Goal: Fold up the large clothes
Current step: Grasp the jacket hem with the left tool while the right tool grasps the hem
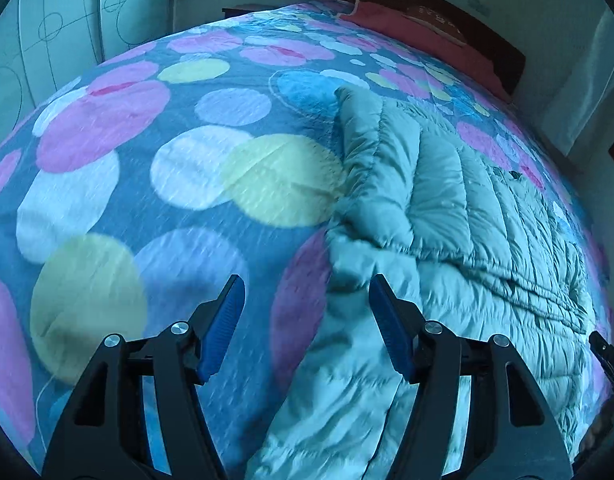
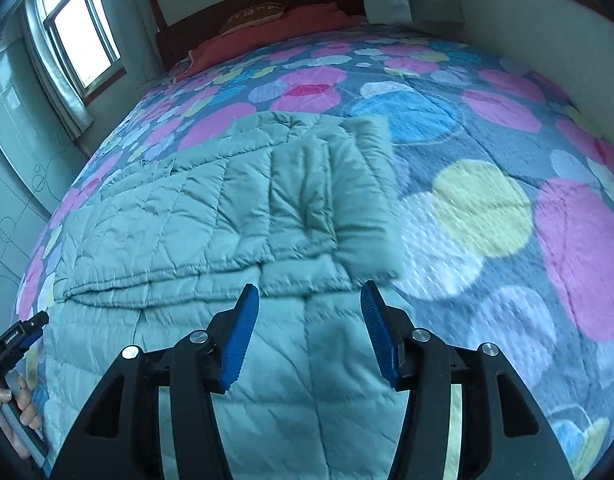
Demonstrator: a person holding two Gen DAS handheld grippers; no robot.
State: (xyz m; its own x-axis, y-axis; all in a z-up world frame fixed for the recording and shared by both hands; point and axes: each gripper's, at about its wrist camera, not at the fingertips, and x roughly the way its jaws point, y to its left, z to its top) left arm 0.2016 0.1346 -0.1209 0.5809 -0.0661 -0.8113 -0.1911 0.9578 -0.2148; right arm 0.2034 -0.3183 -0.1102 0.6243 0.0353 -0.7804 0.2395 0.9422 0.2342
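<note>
A pale green quilted down jacket [image 2: 211,216] lies spread flat on a bed covered by a grey-blue bedspread printed with large pink, yellow, white and blue circles [image 1: 155,184]. One padded sleeve [image 2: 359,188] is folded across the body of the jacket, its cuff end resting near the jacket's edge, just beside the bare bedspread. A horizontal fold line runs across the jacket below that sleeve.

The left tongs [image 1: 305,330] hover above the bed at the jacket's edge, their blue ribbed pads [image 1: 223,328] spread wide apart with nothing between them; under the gap lie partly bedspread and partly the jacket's lower panel. In the right wrist view the left tongs show again at the far left edge, held by a person's hand [image 2: 15,404].

The right tongs [image 2: 309,338] hang over the lower part of the jacket, likewise released, their blue pads [image 2: 381,340] well apart and empty. Whether either tool touches the fabric cannot be told.

At the head of the bed lies a red blanket [image 2: 275,28] with a brown patterned cushion [image 2: 253,16] on it, against a dark wooden headboard [image 2: 211,12]. A curtained window [image 2: 79,32] stands beside the bed, and a pale wardrobe door with drawn circle-and-line patterns [image 1: 67,20] shows in the left wrist view.
</note>
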